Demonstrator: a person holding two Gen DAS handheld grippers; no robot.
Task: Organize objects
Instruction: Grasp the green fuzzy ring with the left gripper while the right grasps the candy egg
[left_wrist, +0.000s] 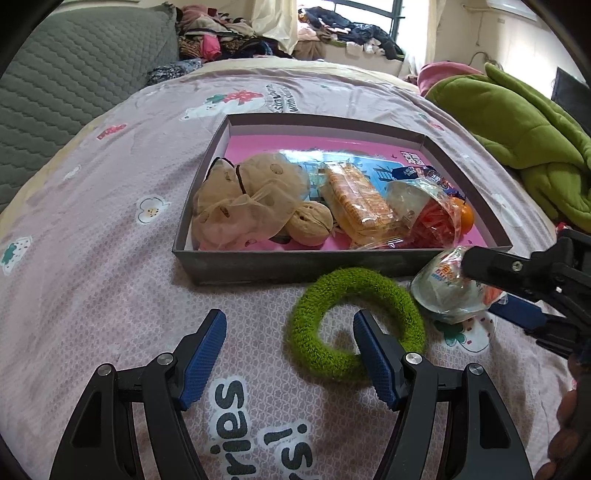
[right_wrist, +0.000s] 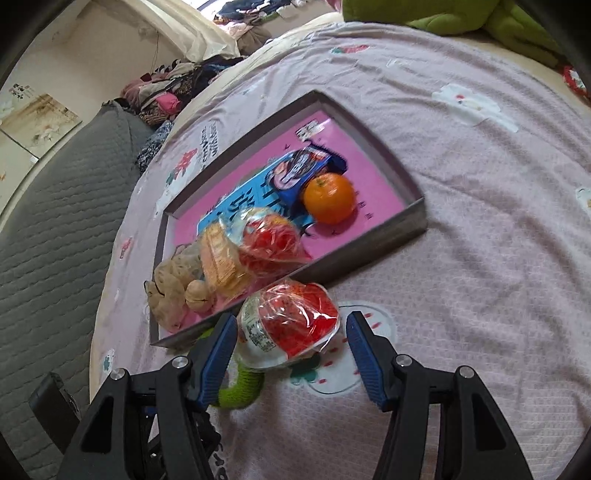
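Observation:
A fuzzy green ring (left_wrist: 354, 321) lies on the pink bedsheet in front of a shallow grey box (left_wrist: 295, 258). My left gripper (left_wrist: 289, 314) stands open over the ring's left side. Its right finger (left_wrist: 373, 354) reaches into the ring's hole, and nothing is gripped. A plastic-wrapped snack cup (right_wrist: 288, 328) with red print lies right of the ring, beside the box wall (right_wrist: 369, 254). My right gripper (right_wrist: 291, 319) is open around it, the left pad close against the wrap and a gap at the right pad. The left wrist view shows that gripper (left_wrist: 478, 284) over the cup (left_wrist: 443, 291).
The box holds mesh bags of walnuts (left_wrist: 251, 199), a biscuit packet (left_wrist: 358, 203), a second wrapped cup (right_wrist: 273, 243), an orange (right_wrist: 328, 197) and a blue packet (right_wrist: 299, 170). A green blanket (left_wrist: 517, 140) is bunched at the right, a grey quilted headboard (left_wrist: 66, 92) at the left.

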